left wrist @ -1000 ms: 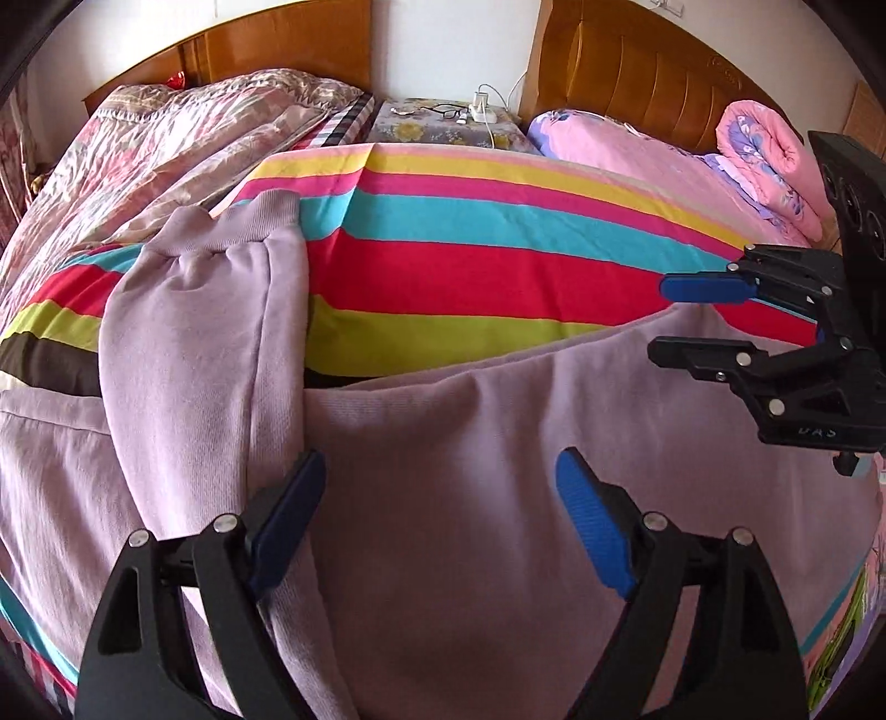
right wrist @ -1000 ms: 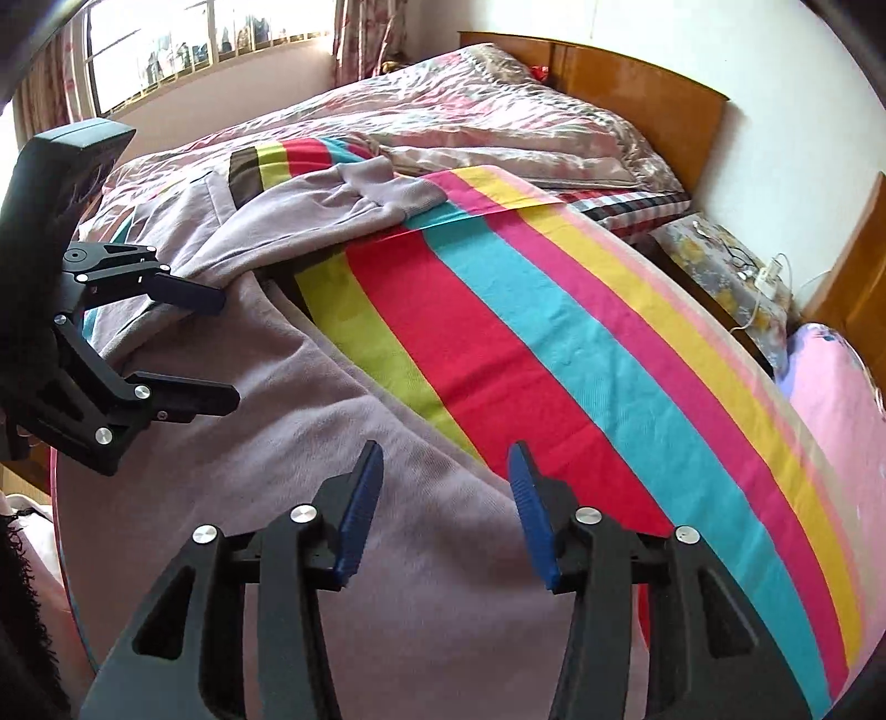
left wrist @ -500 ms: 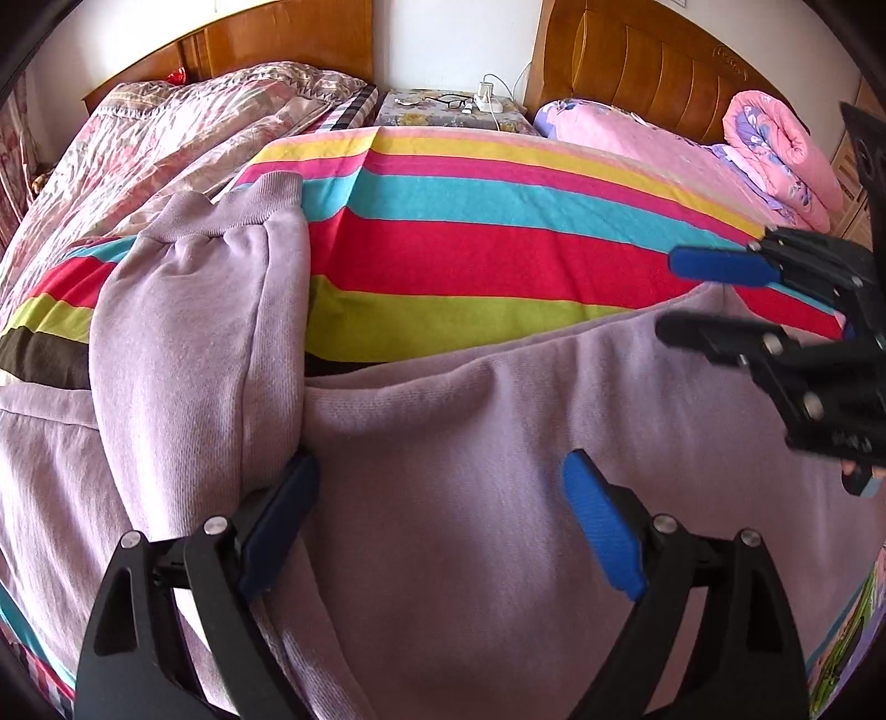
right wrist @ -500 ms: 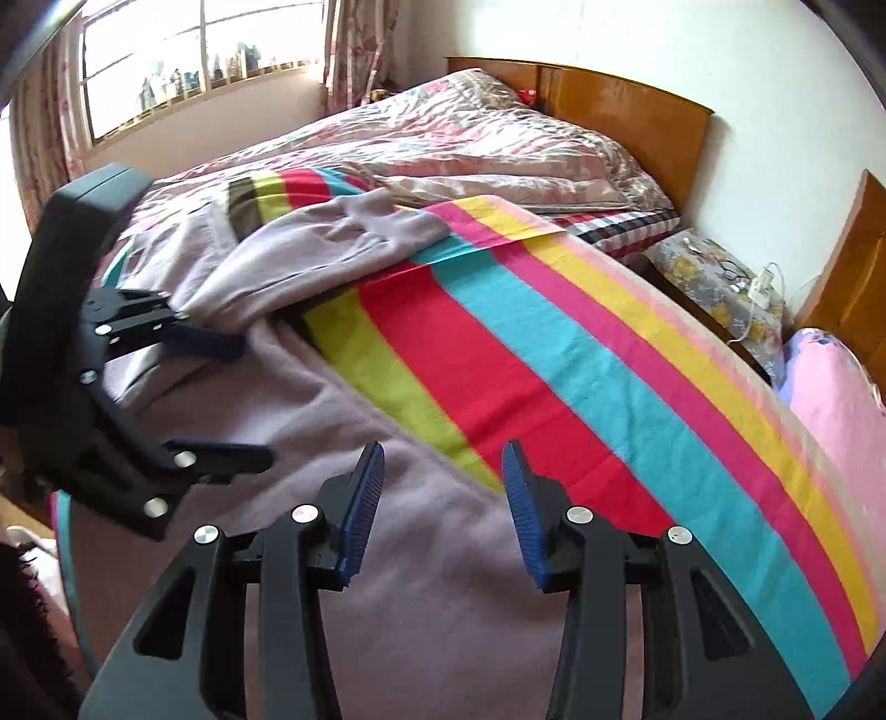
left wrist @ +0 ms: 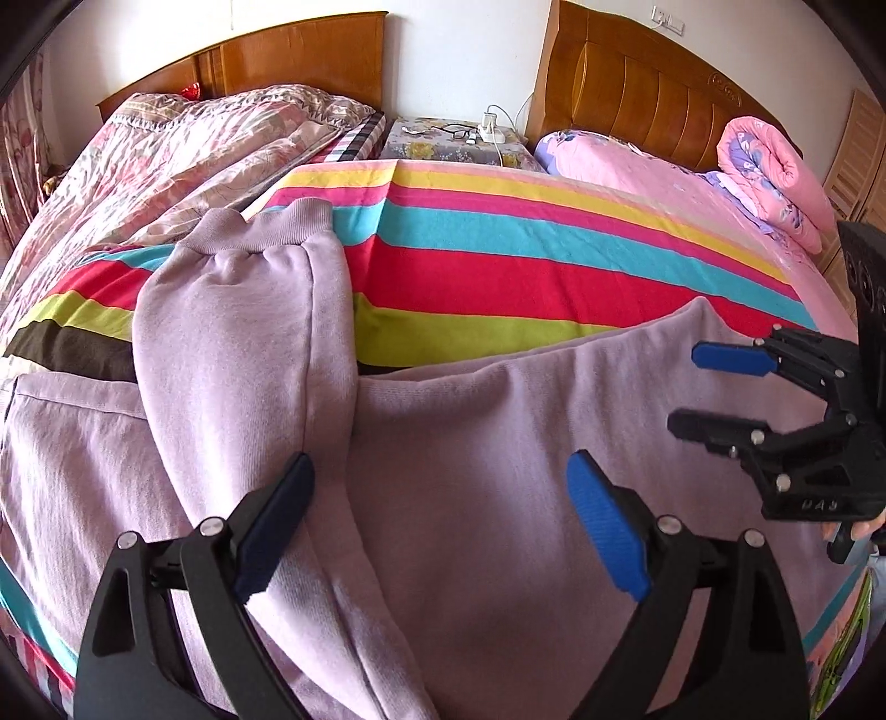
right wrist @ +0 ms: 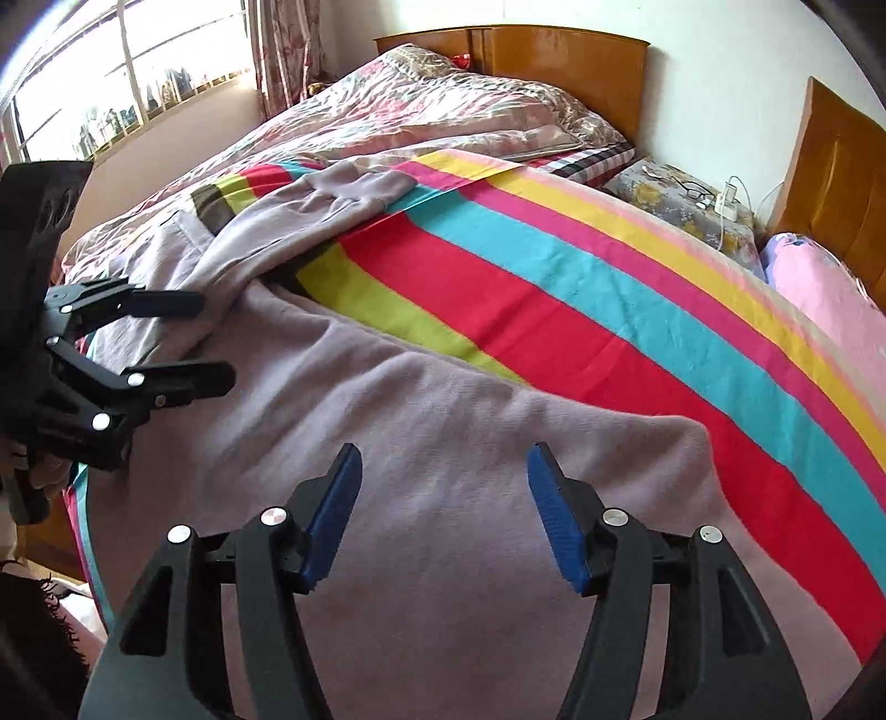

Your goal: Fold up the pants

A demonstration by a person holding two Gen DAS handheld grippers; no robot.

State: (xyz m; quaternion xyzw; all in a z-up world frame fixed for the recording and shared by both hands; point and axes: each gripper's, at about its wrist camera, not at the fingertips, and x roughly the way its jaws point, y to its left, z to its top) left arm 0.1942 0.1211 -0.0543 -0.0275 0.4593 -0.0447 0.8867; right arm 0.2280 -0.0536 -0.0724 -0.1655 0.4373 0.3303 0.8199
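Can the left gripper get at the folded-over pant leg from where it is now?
Probably yes. The left gripper is open above the pants, and the folded-over leg lies just ahead by its left finger with nothing lying on it.

Two beds stand side by side against a white wall (left wrist: 459,50), each with a wooden headboard (left wrist: 299,61). A small nightstand (left wrist: 454,141) with a floral cover sits between them, holding glasses (left wrist: 455,131) and a charger. A striped sheet (left wrist: 531,260) covers the near bed. Daylight pours through a wide window (right wrist: 111,83) with a patterned curtain (right wrist: 285,50) beside it.
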